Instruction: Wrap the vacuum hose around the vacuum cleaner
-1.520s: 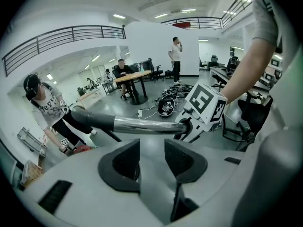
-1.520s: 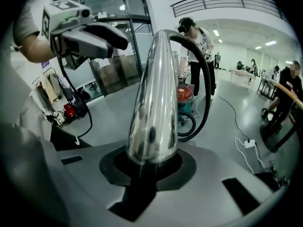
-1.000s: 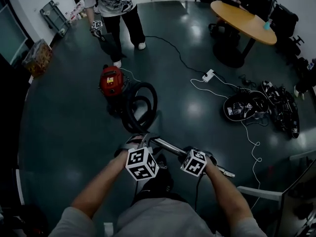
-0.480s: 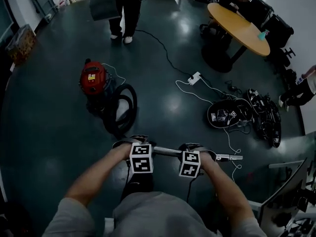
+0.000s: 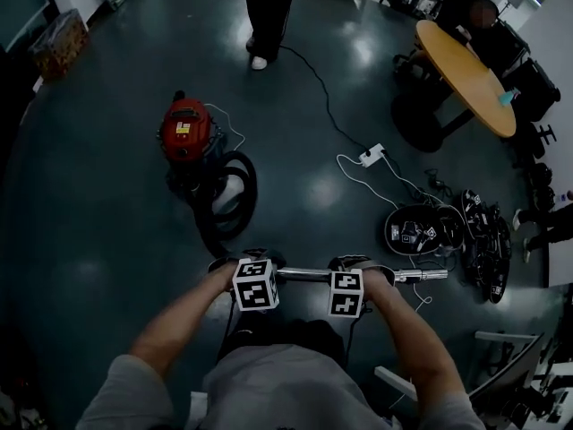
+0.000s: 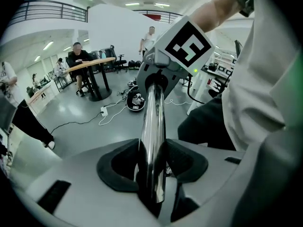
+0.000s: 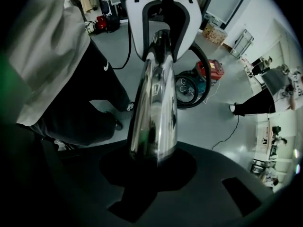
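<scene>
Out on the dark floor, well ahead: red vacuum cleaner, black hose in loose loops touching its near side, not yet wound round the body. Close in, chrome wand held level across both hands. Left gripper clamped on it, pads pressed to either side; right gripper apparently closed tight on it too, though dark there. Could roll or slide in the pads, being smooth and round, under a hard pull from the hose. Could also drag or tip the canister by tugging without first gathering slack. Worth minding the white power strip and its cable to the right: easy to snag with a swinging wand end.
</scene>
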A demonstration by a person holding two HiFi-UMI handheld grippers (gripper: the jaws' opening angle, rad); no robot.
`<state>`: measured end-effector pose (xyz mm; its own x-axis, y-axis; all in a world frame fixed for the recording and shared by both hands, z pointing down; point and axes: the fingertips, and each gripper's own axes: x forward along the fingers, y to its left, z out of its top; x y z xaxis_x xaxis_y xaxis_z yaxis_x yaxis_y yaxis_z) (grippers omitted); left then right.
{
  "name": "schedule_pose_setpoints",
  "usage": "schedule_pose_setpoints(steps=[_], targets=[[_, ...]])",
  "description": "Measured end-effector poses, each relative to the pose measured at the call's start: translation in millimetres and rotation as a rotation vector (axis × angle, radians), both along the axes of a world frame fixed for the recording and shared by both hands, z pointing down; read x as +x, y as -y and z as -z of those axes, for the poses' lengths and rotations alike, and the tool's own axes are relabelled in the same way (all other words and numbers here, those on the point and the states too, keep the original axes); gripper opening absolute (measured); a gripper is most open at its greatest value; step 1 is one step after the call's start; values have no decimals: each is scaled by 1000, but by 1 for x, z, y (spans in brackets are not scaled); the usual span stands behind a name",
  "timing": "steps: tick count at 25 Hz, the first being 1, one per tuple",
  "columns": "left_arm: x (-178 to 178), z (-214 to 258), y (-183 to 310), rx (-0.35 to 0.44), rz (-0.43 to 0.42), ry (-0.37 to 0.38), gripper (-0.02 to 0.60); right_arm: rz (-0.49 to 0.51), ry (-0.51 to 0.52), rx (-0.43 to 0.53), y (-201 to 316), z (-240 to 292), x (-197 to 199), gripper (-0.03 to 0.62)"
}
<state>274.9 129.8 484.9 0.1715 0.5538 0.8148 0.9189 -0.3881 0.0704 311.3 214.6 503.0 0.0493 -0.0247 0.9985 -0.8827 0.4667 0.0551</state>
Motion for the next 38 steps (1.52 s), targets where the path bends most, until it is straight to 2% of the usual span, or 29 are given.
schedule_pose_setpoints(steps=[9,12,17,24,27,32,38], targets=[[45,-16,9,-10,199,28,178,183,57,1,17,-19,58,80],[66,-25,7,-25,307,51,179,291,59,3,20,-29,87,80],[97,-41,-9,-87,493,132,179,480,55,8,17,-49,132,80],[136,-77,-2,-71,721,124,179,656,22,24,24,-106,192,80],[137,-94,18,-35,839,134,179,700,-2,21,25,-143,219,80],[109,-156,46,78,1008,165,179,735,32,51,37,-202,239,80],[100,-241,86,149,1111,114,179,826,-2,65,66,-279,262,80]])
